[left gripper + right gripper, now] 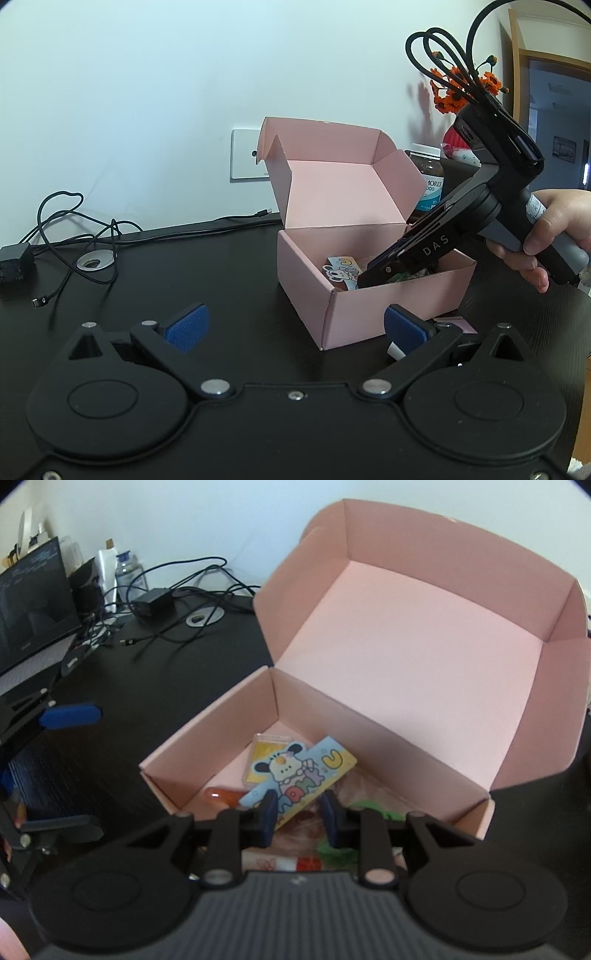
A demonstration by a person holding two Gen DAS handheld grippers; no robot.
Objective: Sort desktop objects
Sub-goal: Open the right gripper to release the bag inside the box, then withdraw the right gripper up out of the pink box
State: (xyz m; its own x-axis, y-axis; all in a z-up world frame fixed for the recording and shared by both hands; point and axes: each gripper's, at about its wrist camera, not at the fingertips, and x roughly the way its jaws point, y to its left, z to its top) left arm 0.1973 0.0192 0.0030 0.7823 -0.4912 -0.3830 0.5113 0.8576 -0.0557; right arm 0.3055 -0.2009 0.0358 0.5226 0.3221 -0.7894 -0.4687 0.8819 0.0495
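Note:
An open pink cardboard box (369, 302) stands on the black desk, lid up; it also shows in the right wrist view (207, 734). Inside lie a cartoon-dog card (295, 771), a yellow packet (267, 749), an orange piece (221, 795) and green and clear wrapped items (369, 808). My right gripper (297, 812) reaches into the box from the right, jaws partly apart above the contents, nothing clamped; it also shows in the left wrist view (388, 271). My left gripper (295, 328) is open and empty, low over the desk in front of the box.
Black cables (74, 229), a power adapter (14, 262) and a desk grommet (96, 261) lie at the left. A supplement jar (428, 181) and orange flowers (465, 88) stand behind the box. A laptop (33, 609) sits at the far left. A small pink item (454, 323) lies by the box.

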